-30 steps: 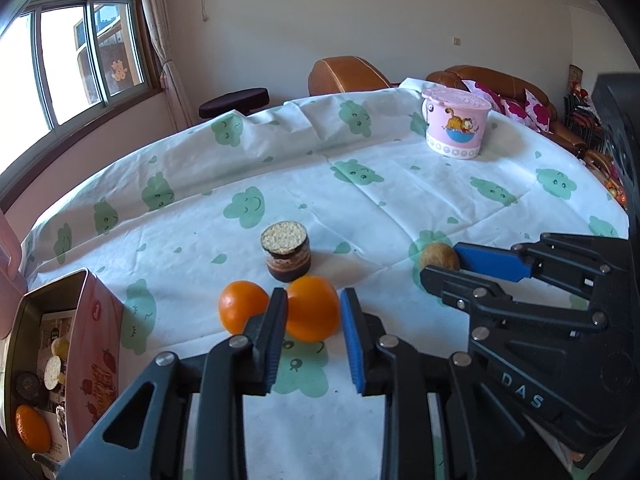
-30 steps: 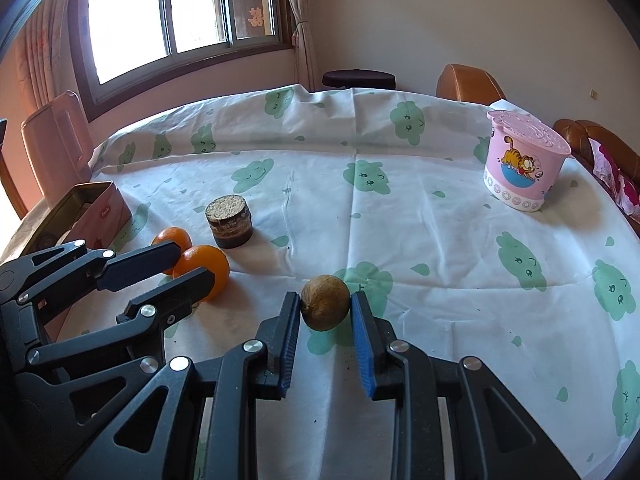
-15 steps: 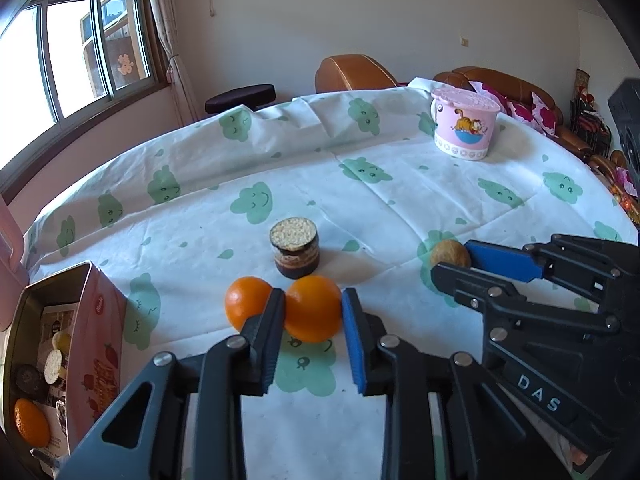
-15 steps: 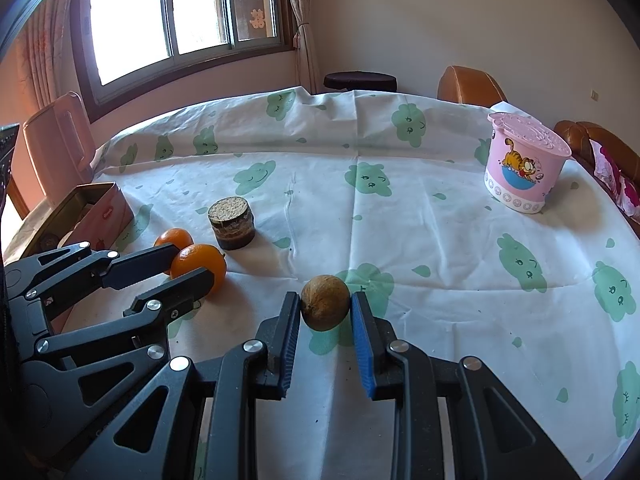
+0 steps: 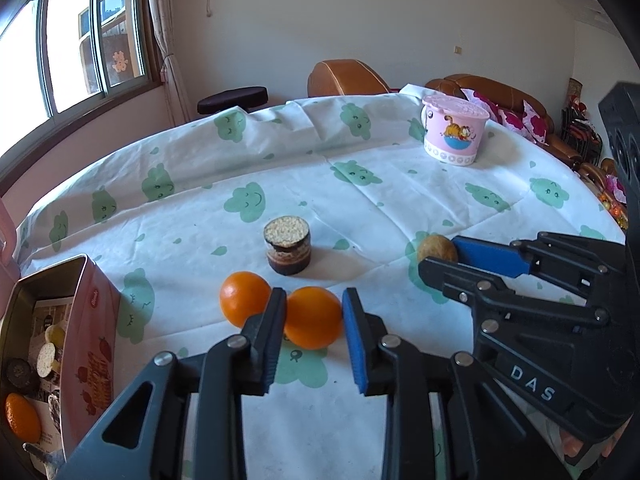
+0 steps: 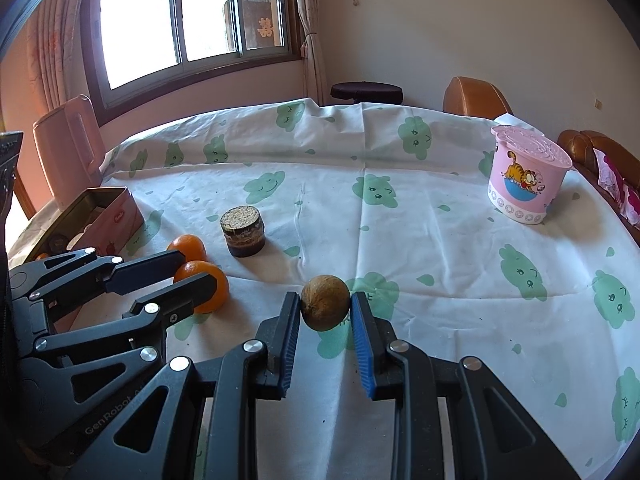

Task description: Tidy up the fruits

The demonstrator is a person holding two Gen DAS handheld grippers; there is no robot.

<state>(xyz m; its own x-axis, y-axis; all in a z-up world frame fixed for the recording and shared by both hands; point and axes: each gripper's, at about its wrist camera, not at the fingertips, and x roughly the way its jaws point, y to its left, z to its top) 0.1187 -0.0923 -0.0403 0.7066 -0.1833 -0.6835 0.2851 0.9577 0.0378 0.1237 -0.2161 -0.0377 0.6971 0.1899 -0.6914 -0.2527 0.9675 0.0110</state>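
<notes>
Counting three oranges (image 5: 312, 317), one brown fruit (image 6: 325, 307).

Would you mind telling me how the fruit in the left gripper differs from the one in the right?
The left gripper clamps a bright, smooth orange; the right gripper clamps a dull brown round fruit. The brown fruit looks smaller. Both are round, gripped on their sides.

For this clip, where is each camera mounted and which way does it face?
Left wrist: on the left gripper, looking down along its fingers at the clamped orange; the right gripper enters from the right.
Right wrist: on the right gripper, looking down at the clamped brown fruit; the left gripper enters from the left.
Shared: both fruits, small jar, pink tub, open tin.
</notes>
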